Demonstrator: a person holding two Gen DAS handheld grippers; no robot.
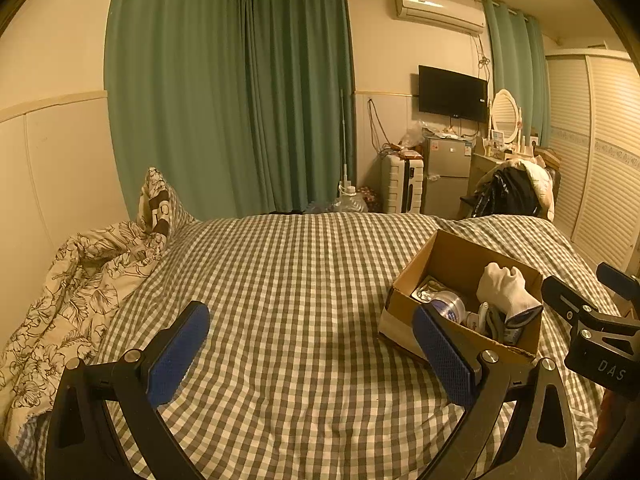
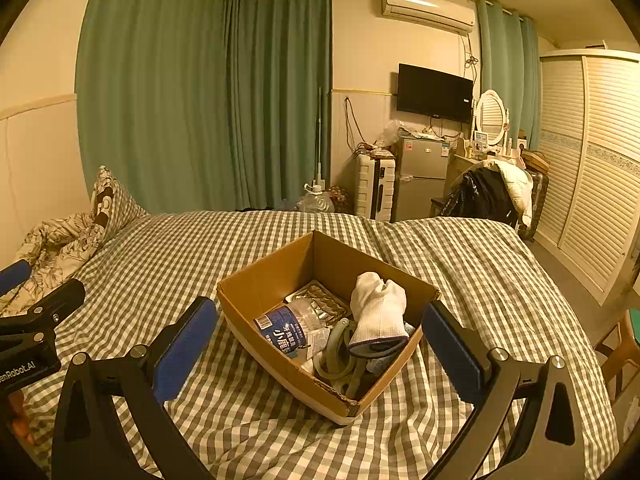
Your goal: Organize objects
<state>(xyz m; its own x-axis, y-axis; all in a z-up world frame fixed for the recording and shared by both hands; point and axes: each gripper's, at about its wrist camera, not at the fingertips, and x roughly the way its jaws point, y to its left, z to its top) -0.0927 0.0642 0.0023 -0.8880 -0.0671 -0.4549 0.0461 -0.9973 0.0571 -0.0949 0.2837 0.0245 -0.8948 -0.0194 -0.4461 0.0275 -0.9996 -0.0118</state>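
Note:
An open cardboard box (image 2: 264,280) sits on the checked bed (image 2: 180,252). Inside lie a white glove (image 2: 378,312), a plastic water bottle with a blue label (image 2: 288,328), a foil packet (image 2: 320,296) and a grey curved tool (image 2: 338,352). My right gripper (image 2: 320,352) is open and empty, its jaws standing either side of the box's near corner. My left gripper (image 1: 310,356) is open and empty over bare bedding, left of the box (image 1: 420,276). The glove (image 1: 504,288) and bottle (image 1: 448,304) also show in the left wrist view.
A floral quilt (image 1: 72,280) and pillow (image 1: 158,204) lie at the bed's left. Beyond the bed stand a suitcase (image 2: 376,192), small fridge (image 2: 420,176), chair with clothes (image 2: 488,192) and wardrobe (image 2: 592,160). Green curtains (image 2: 200,92) hang behind.

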